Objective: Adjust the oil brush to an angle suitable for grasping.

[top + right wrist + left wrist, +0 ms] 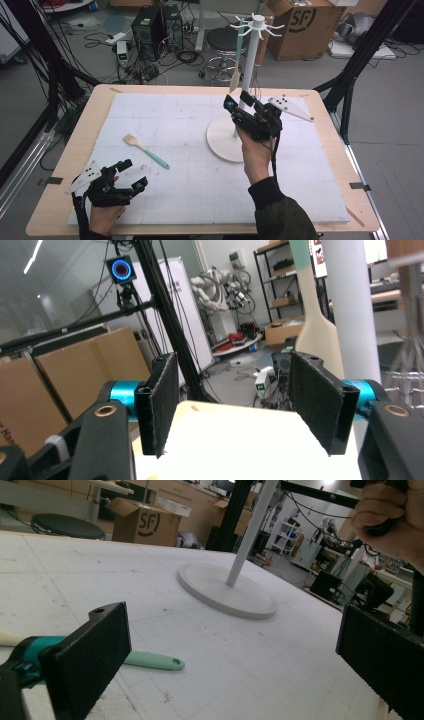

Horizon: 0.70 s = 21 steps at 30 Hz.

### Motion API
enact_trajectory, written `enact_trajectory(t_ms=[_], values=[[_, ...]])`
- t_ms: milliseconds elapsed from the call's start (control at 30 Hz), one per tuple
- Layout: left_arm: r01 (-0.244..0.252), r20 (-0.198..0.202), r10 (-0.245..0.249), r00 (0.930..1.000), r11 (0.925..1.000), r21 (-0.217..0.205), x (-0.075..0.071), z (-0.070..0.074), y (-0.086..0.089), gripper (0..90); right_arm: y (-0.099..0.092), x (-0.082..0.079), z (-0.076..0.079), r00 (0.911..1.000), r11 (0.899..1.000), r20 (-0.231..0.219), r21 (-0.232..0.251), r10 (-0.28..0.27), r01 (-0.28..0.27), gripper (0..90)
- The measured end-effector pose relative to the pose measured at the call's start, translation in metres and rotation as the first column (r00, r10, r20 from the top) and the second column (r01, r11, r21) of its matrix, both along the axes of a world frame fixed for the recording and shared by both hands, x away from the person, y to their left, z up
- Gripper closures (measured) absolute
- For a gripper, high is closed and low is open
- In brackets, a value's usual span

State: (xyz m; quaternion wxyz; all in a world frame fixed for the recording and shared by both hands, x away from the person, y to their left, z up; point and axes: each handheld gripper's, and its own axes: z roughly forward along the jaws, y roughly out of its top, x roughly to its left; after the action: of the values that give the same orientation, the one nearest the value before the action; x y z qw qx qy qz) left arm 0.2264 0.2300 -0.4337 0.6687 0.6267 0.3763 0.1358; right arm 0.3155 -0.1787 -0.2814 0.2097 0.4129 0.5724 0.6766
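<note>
Nearest the high camera, a dark sleeve and forearm rise from the bottom edge and carry the right gripper (239, 106) up against the stand.

Largest is the table (70, 165), covered by a white gridded mat (180, 125). On the mat's far right part sits the white rack (243, 75), a round base with an upright pole and hook arms at the top. From one of those hooks hangs a spatula (236, 75), mint handle up, pale blade down, its long axis vertical and just beside the pole. In the right gripper view that blade (316, 337) hangs just beyond the spread black pads (161, 400), slightly right of the gap and left of the pole (350, 315); nothing lies between the jaws.

A second spatula (146, 150) lies flat on the mat's near left part, its long axis running diagonally, blade toward the far left and mint handle toward the near right. The left gripper (131, 176) rests just nearer than it, jaws wide apart and empty; its own view shows the mint handle (152, 660) lying left of the gap, behind the left pad.

My judgement is that the lying spatula falls to the left hand, which is by far the closer; the reach is short, forward, across the handle's axis
</note>
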Motion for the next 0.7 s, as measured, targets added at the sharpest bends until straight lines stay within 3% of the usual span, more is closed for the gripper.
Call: enact_trajectory(t_ms=[333,433,700], values=[[0.008,0.003,-0.008,1.0000,0.9999,0.008,0.001,-0.001,-0.003,1.7,-0.009,-0.009,-0.022,0.9984,0.998,-0.047,-0.053,0.032,-0.035,32.4],[0.009,0.002,-0.010,1.0000,0.9999,0.014,0.002,-0.002,-0.004,1.7,-0.016,-0.013,-0.031,0.9975,0.994,-0.062,-0.097,0.035,-0.041,29.7],[0.015,-0.003,-0.015,0.9999,0.9997,0.021,0.004,-0.003,-0.006,1.7,-0.040,-0.021,-0.054,0.9922,0.988,-0.104,-0.131,0.069,-0.082,25.4]])
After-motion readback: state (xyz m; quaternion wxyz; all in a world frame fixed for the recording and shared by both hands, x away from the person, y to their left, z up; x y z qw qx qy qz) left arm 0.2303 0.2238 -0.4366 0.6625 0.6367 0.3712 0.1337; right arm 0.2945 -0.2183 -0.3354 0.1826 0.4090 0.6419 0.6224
